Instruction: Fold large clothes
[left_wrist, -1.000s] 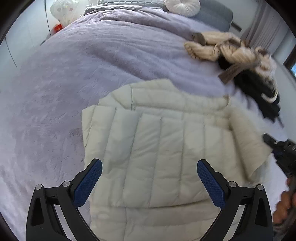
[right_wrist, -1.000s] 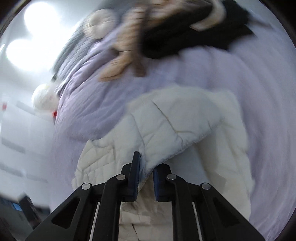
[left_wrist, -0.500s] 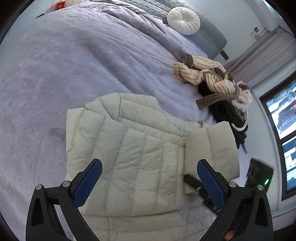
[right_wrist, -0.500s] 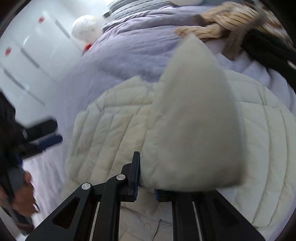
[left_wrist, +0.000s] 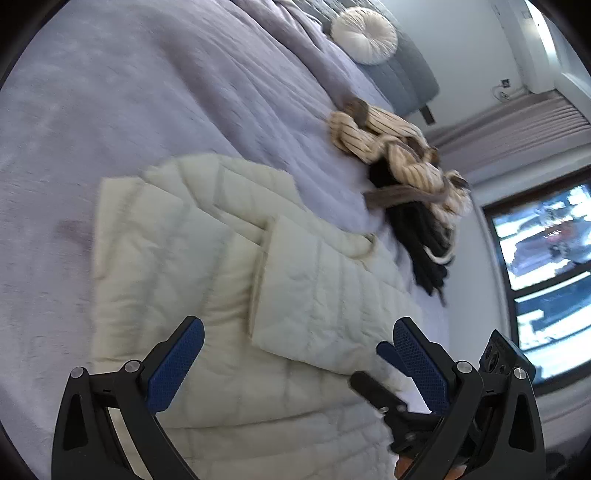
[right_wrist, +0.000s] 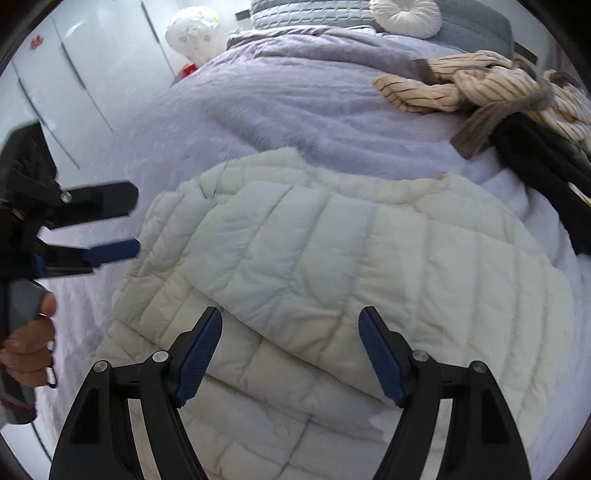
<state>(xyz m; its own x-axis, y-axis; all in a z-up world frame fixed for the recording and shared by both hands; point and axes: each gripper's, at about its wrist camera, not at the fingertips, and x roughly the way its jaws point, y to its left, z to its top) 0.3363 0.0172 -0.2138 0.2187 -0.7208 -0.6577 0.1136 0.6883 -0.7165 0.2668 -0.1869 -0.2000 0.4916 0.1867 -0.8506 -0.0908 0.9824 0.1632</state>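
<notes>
jacket: a cream quilted puffer jacket (left_wrist: 207, 280) lies spread flat on the lavender bedspread (left_wrist: 147, 92), in the near half of the bed, just ahead of both grippers.
folded sleeve: one sleeve (left_wrist: 317, 288) is laid across the jacket's body; in the right wrist view it reads as a paler panel (right_wrist: 280, 251) lying on top of the quilting.
snap: a round snap button (right_wrist: 280, 430) shows on the jacket's near edge.
left gripper: the left gripper (left_wrist: 299, 363) has its blue-padded fingers wide apart with nothing between them, above the jacket's near edge; in the right wrist view it shows from the side (right_wrist: 122, 225), beside the jacket's left edge.
right gripper: the right gripper (right_wrist: 291, 354) is spread wide and empty over the folded sleeve's near end; whether the pads touch the fabric cannot be told.
hand: a bare hand (right_wrist: 29, 347) grips the left gripper's handle.
other clothes: a striped beige garment (right_wrist: 480, 88) is tangled with a black garment (right_wrist: 546, 173), well apart from the jacket, towards the far right of the bed.
pillow: a round white cushion (left_wrist: 364, 35) rests against the grey headboard (left_wrist: 406, 81).
room: white wardrobe doors (right_wrist: 55, 74) stand to the left of the bed; a window (left_wrist: 546, 273) is to the right.
</notes>
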